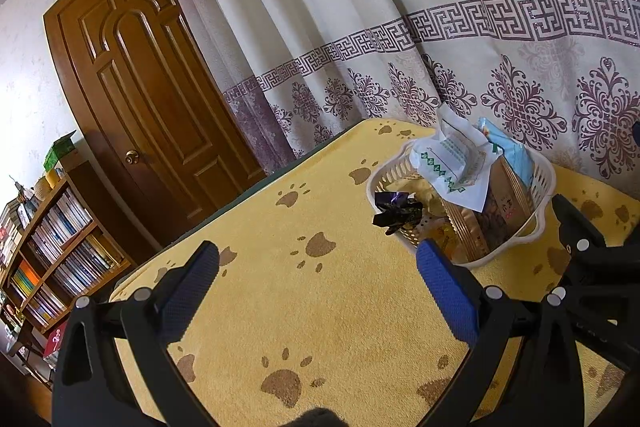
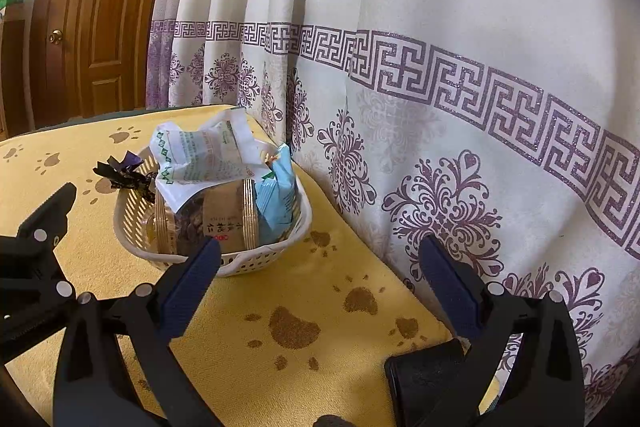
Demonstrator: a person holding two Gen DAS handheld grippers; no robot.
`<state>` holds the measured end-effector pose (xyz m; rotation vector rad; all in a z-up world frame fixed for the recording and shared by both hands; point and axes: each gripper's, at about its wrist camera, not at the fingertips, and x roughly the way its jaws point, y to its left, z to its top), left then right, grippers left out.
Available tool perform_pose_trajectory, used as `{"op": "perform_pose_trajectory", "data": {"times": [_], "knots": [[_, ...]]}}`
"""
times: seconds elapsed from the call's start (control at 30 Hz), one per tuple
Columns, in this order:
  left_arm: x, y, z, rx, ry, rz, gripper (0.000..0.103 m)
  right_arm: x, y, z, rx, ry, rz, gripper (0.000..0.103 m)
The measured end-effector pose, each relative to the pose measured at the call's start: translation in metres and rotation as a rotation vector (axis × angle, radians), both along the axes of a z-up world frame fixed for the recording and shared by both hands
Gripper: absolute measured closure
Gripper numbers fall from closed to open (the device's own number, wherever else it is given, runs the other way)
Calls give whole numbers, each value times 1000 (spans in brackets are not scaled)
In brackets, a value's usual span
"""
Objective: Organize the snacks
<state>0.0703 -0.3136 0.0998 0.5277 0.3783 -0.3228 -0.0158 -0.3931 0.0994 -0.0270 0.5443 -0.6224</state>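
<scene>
Near the table's (image 1: 320, 307) far edge by the curtain, the white basket (image 2: 256, 263) holds the snacks: a white packet (image 2: 200, 163), a brown pack (image 2: 208, 215) and a blue bag (image 2: 280, 195). Our left gripper (image 1: 316, 287) and right gripper (image 2: 320, 279) hover with jaws apart, empty. We judge the sorting nearly done; next, tuck in the dark wrapper (image 1: 396, 213) on the rim.

White basket (image 1: 536, 223) of snack packets, far right on yellow paw-print cloth (image 1: 320, 307); left gripper (image 1: 316, 273) near, fingers spread, empty; right gripper (image 1: 580, 231) beside basket.
</scene>
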Motion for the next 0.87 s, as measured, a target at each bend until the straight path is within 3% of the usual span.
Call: {"op": "perform_pose_trajectory", "data": {"times": [0.87], "knots": [[-1,9,-3,17,1,42,5,-3,8,-3,15,4,2,3]]}}
